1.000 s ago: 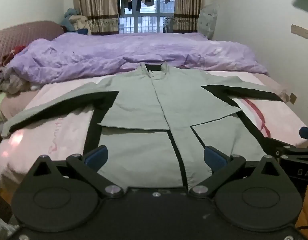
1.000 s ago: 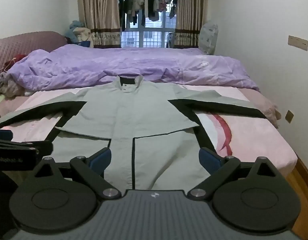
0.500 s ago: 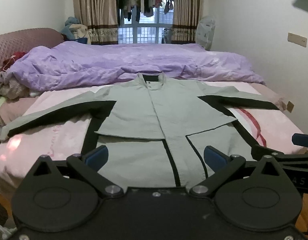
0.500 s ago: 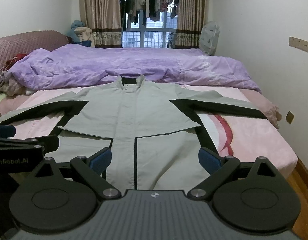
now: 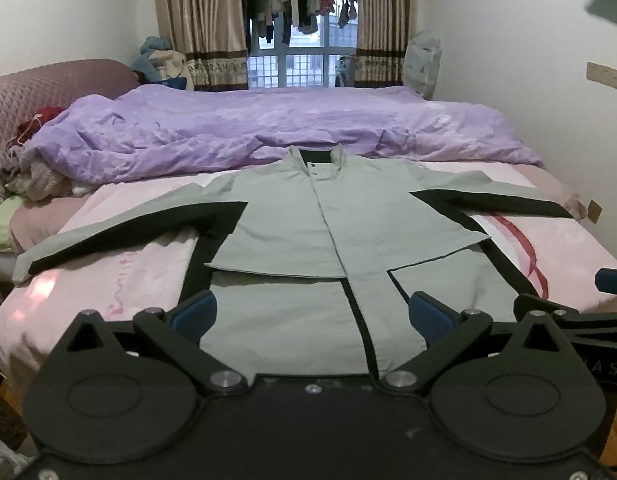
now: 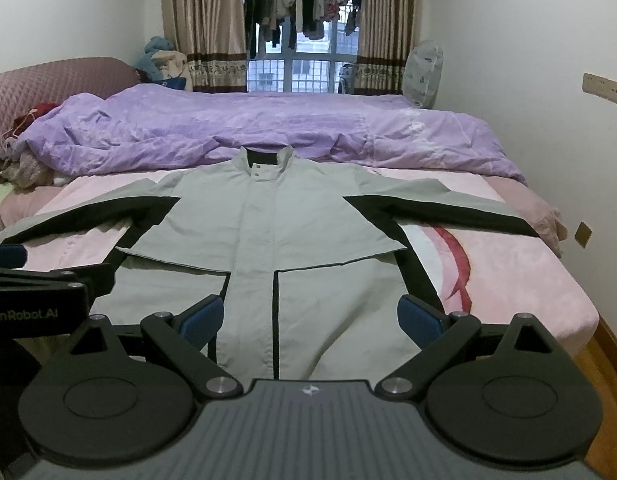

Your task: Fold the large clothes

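Grey-green jacket (image 5: 308, 232) with black panels lying flat, front up, on pink bed sheet (image 5: 120, 272), sleeves spreading to both sides, collar pointing toward purple duvet (image 5: 268, 128). Left gripper (image 5: 310, 314) hovering over hem, fingers wide apart, gripping nothing. Right gripper (image 6: 310, 312) doing likewise just beside it, jaws spread, empty. Hem edge hiding behind gripper bodies, so contact with cloth hard to judge; probably none.
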A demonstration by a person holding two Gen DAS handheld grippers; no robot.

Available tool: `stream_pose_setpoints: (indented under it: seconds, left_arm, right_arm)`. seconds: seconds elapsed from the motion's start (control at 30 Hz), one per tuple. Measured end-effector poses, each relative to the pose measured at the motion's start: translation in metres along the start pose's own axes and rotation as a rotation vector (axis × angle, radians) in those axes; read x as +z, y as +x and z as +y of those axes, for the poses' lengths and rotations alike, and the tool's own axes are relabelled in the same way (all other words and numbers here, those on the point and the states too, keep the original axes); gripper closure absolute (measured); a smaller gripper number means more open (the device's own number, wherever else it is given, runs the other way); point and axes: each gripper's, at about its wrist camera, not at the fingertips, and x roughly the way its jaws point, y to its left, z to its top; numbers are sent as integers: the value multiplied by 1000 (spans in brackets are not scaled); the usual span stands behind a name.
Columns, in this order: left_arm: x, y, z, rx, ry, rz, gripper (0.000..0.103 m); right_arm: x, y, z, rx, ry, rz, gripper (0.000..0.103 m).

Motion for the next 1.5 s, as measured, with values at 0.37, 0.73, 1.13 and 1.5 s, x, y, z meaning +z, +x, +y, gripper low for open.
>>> stream_pose_setpoints:
  seconds: [0.37, 0.73, 1.13, 1.5]
  left_arm:
    - [-5, 2, -1, 5, 10, 3, 0]
    - [-6, 3, 0, 3, 9, -3, 0]
    - [-7, 2, 2, -1, 1, -19, 0]
    - [-8, 0, 6, -13, 1, -30, 0]
  right_arm:
    - [-2, 3, -2, 4, -3, -1, 0]
    - [-3, 1, -1, 16, 11, -1, 0]
    - [-3, 0, 2, 16, 4, -1, 0]
    - [-3, 0, 2, 19, 1, -1, 0]
